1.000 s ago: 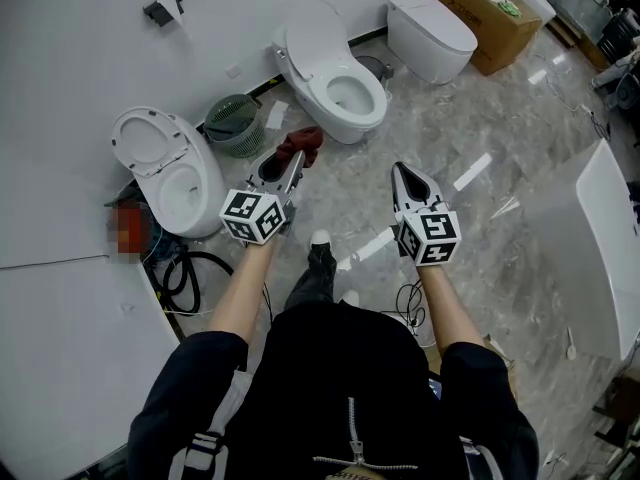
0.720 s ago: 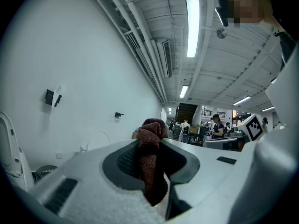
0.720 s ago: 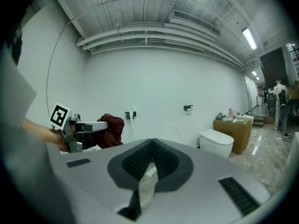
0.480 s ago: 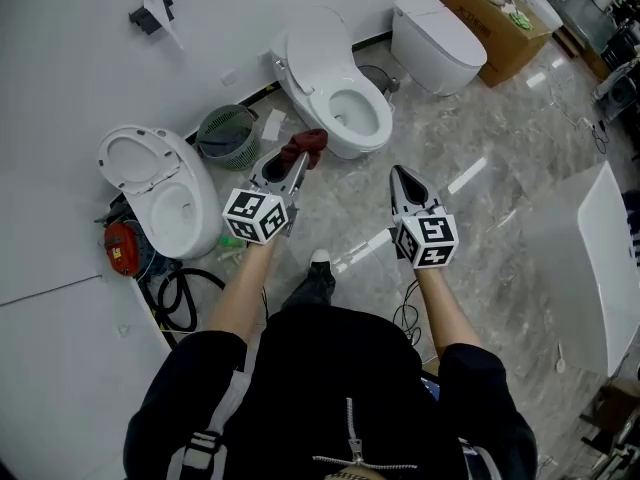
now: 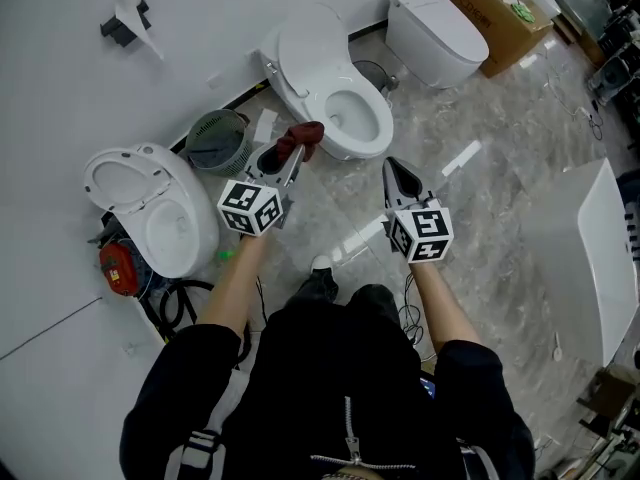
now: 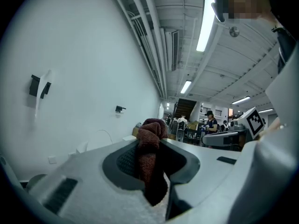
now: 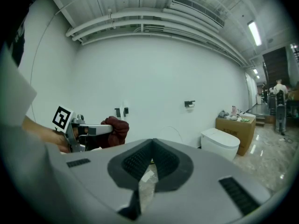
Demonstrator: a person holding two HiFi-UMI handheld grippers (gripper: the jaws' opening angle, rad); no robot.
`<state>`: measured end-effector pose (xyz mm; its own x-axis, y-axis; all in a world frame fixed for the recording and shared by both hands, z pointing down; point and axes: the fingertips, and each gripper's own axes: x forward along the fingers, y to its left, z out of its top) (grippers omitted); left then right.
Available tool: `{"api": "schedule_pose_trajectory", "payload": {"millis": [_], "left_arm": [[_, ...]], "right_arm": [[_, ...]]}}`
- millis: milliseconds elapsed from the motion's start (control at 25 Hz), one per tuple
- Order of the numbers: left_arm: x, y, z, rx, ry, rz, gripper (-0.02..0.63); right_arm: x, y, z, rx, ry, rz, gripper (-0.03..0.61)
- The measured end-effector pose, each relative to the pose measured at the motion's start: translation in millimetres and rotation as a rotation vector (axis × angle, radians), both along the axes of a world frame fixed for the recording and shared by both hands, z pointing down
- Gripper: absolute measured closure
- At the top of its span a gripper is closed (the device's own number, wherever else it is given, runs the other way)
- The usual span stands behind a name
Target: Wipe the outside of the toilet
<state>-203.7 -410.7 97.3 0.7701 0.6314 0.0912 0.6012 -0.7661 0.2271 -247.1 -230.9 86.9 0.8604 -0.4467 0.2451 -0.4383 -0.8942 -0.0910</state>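
L gripper (image 5: 289, 159) clamps rag (image 5: 305, 136) (dark red).

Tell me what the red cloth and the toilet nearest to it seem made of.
The red cloth looks like terry fabric, matte: its surface is fuzzy and it folds softly. The toilet looks like glazed ceramic, white and smooth with a slight shine; its lid may be plastic.

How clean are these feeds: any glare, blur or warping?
Head view: sharp, evenly lit, white glare streaks on the glossy grey marble floor. Left gripper view: strong fisheye, black corners, long ceiling strip light blown out, dark red cloth clear between the jaws. Right gripper view: same fisheye bend in the white ceiling pipes, even light.
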Motion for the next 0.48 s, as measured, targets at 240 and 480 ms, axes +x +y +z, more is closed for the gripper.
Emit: {"api": "schedule_pose_trajectory", "payload": {"millis": [240,480], "left_arm": [[41.2,2.5,17.0,-0.006,-0.022,0.003,0.521],[78.0,21.2,36.7,-0.009,-0.021,0.013,0.52]], "right_arm": [[29.8,5.2,14.2,0.002,-0.019,0.024,0.575],[64.9,23.0,33.2,0.007,-0.019,0.022,0.575]]}}
